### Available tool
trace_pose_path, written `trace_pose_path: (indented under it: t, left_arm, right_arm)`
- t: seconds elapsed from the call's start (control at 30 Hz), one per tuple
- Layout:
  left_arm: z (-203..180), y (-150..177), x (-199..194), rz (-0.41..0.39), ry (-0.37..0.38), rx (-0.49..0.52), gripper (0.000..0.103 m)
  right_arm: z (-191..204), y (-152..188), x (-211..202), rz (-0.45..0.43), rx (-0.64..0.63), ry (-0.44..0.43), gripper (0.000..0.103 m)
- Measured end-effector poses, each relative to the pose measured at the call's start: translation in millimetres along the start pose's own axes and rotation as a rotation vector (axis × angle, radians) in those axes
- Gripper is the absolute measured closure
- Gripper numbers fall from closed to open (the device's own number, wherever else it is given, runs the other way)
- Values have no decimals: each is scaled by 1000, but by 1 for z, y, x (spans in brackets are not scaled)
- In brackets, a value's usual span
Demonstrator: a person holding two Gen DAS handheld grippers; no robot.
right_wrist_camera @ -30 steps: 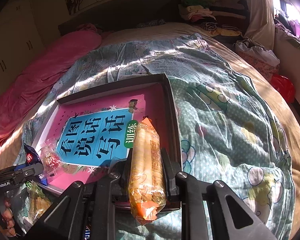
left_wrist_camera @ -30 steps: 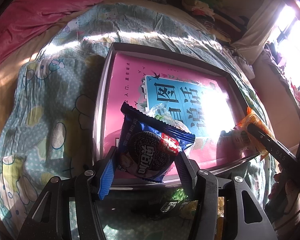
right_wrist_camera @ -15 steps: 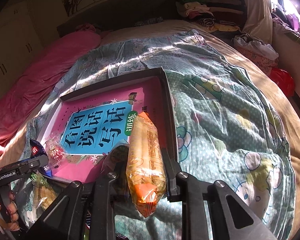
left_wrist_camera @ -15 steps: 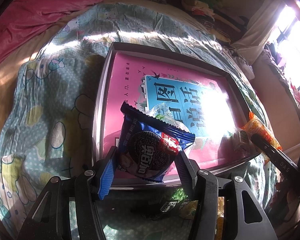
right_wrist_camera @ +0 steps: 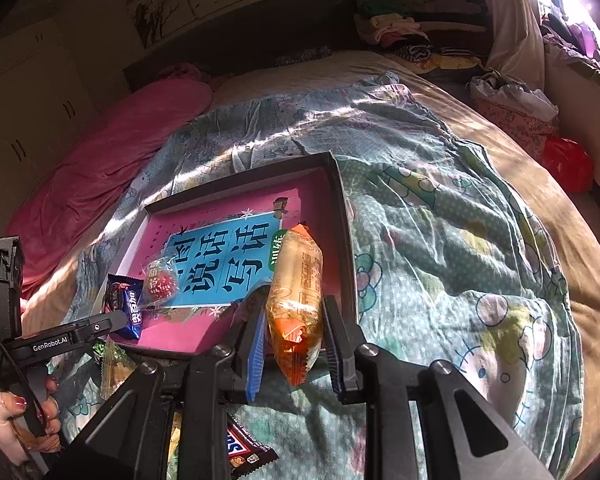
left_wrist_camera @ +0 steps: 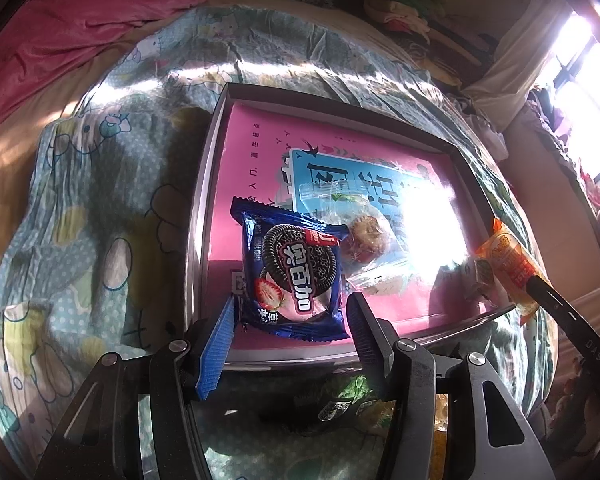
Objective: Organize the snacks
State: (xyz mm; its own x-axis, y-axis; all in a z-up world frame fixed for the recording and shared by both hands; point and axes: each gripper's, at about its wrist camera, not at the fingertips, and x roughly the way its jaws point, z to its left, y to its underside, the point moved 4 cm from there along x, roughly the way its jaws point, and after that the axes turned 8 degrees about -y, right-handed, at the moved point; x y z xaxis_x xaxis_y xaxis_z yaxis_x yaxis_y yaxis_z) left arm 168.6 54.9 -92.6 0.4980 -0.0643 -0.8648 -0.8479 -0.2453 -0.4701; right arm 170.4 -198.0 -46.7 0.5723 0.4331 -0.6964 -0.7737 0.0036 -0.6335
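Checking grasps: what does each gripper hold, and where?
Left gripper: blue cookie pack, by its lower sides. Right gripper: orange snack pack, near its lower end.

Right tongs (right_wrist_camera: 294, 344) seemingly gripping orange snack pack (right_wrist_camera: 298, 292), over dark tray (right_wrist_camera: 342, 216)

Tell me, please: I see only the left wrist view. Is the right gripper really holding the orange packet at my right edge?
Observer: Yes. In the right wrist view the right gripper is shut on the orange packet, with a finger on each side.
Operator: Is there any snack near it that I cannot see?
Observer: A chocolate bar in a dark wrapper lies on the blanket, below that gripper.
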Motion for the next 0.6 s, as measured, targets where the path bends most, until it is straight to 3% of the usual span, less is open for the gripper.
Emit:
trace_pose_path:
  t: [0.6]
  left_arm:
    - [-3,2,-12,-6,9,-3,45]
  right_arm:
    - [-6,-3,21,30,36,12,77]
